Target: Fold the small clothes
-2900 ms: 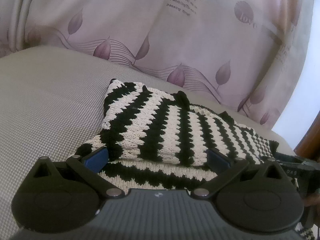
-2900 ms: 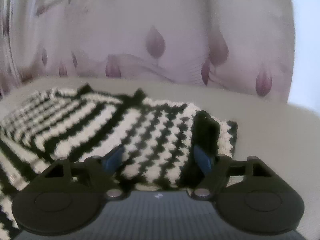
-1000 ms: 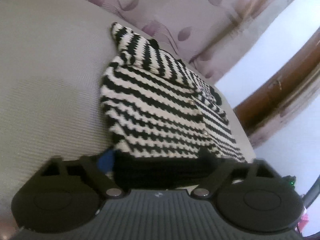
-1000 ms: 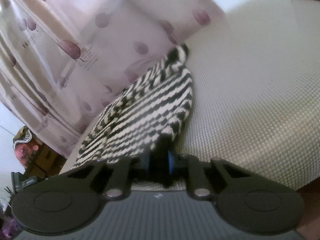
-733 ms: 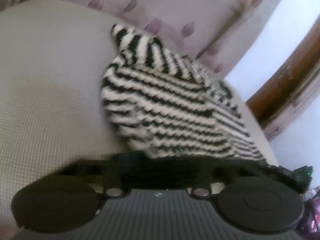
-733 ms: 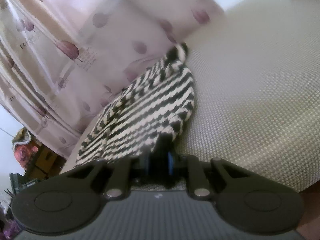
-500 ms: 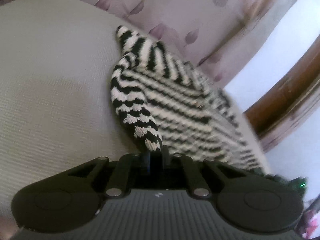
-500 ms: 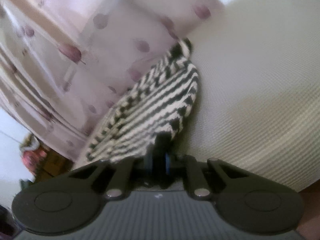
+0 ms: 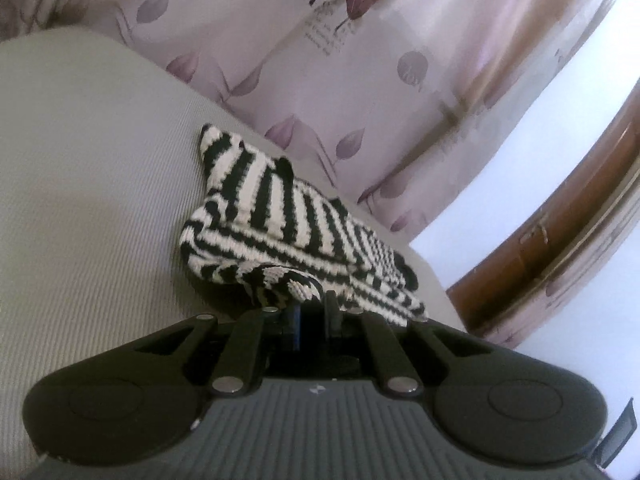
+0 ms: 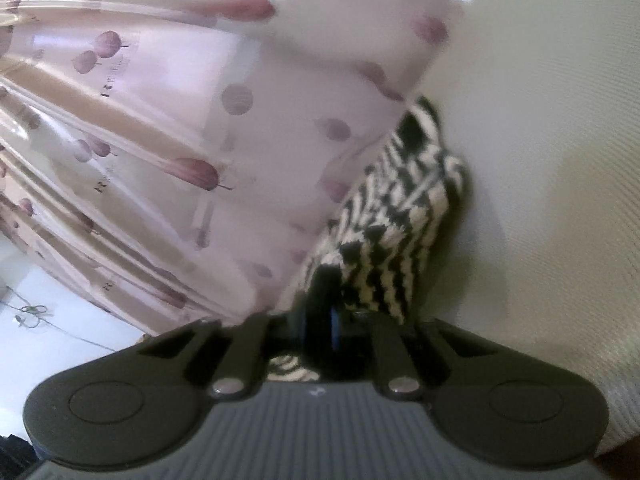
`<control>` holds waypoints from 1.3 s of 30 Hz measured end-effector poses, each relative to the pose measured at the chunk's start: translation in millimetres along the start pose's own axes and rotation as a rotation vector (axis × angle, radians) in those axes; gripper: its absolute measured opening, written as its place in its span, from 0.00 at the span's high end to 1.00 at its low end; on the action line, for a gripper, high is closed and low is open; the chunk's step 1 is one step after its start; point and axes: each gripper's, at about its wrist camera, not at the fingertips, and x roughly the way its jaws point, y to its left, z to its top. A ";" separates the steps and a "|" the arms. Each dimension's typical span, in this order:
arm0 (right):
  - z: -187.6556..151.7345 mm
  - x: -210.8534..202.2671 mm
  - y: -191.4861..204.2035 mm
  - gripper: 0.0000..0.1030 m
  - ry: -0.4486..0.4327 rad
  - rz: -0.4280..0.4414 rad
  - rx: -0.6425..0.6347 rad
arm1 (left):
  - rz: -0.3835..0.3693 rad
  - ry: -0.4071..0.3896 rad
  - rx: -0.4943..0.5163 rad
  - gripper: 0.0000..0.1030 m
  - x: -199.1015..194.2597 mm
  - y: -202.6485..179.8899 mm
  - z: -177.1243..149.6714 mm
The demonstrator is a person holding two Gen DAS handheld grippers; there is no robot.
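Observation:
A small black-and-white striped knit garment [image 9: 280, 224] lies on a beige cushioned surface [image 9: 80, 200]. My left gripper [image 9: 314, 312] is shut on its near hem, which is lifted and curled over the rest of the piece. In the right wrist view the same knit garment [image 10: 400, 216] hangs bunched from my right gripper [image 10: 322, 316], which is shut on another part of its near edge. The view is blurred. The pinched cloth between each pair of fingers is mostly hidden.
A pink curtain with purple leaf prints [image 9: 360, 60] hangs right behind the cushion, close to the garment's far edge. A brown wooden frame [image 9: 560, 220] stands at the right. The beige cushion [image 10: 560, 160] stretches to the right of the garment.
Both grippers closed on the garment's near edge, the right before the left, and lifted it. The near part now rises and curls toward the far side; the cloth looks shorter and bunched.

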 end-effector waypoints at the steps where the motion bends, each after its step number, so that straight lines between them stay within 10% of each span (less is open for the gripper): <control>1: 2.7 3.4 3.4 0.90 -0.001 0.003 -0.009 | 0.001 -0.013 0.005 0.90 0.3 -1.7 1.7; 39: 107.2 85.9 19.7 0.89 -0.110 0.014 -0.122 | 0.019 -0.204 -0.013 0.90 61.2 -11.8 83.8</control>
